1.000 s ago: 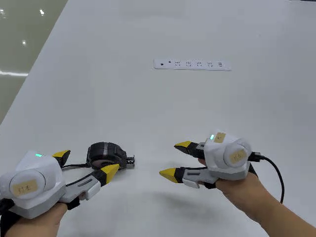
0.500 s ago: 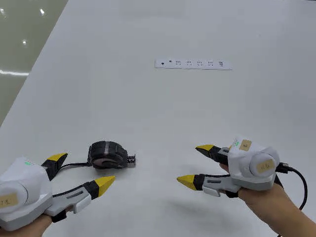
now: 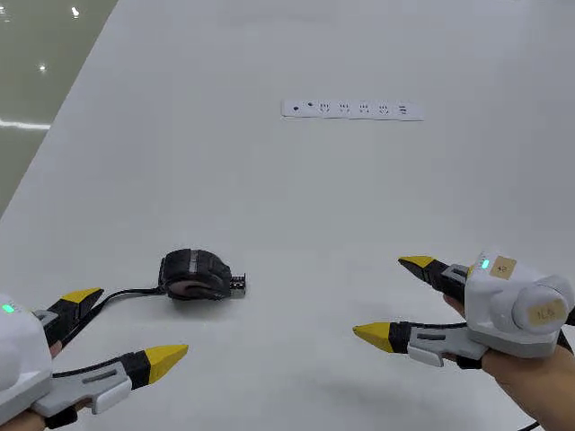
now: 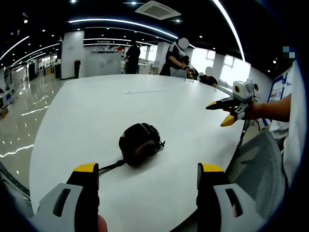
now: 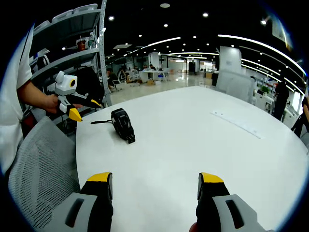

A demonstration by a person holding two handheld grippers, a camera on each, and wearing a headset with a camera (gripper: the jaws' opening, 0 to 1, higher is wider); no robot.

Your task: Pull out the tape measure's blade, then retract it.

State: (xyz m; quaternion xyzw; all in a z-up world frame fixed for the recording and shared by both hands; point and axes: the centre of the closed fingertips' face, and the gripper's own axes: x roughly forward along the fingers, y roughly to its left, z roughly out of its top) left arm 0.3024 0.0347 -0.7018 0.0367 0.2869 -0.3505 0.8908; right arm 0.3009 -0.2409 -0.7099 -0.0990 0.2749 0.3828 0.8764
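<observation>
- Black, round-cased tape measure (image 3: 195, 275) lies on its side on the white worktable (image 3: 269, 197), toward the near-left part, between the two grippers and nearer the left one; neither gripper touches it.
- The blade's dark end tab sits at the case mouth, pointing toward the right gripper; the tab's detail is too small to resolve.
- A thin black wrist strap (image 3: 126, 293) trails from the case toward the left gripper; its far end is hidden behind the upper jaw in the head view.
- Left gripper, white body with yellow-tipped black jaws (image 3: 128, 325): jaws spread wide, nothing between them; body cut off by the lower-left frame edge.
- Right gripper of the same build (image 3: 393, 296): jaws spread wide, nothing held; well apart from the tape measure; its cable runs off the bottom edge.
- Left gripper view: the tape measure (image 4: 139, 144) lies just ahead, framed between the open jaws; the right gripper (image 4: 227, 108) is held above the far table edge.
- Right gripper view: the tape measure (image 5: 121, 123) lies ahead and to the left, beyond the jaws.
- Flat white power strip (image 3: 350, 109) lies at mid-table, far from everything else; its markings are too small to read.
- Labels on both gripper bodies are illegible.
</observation>
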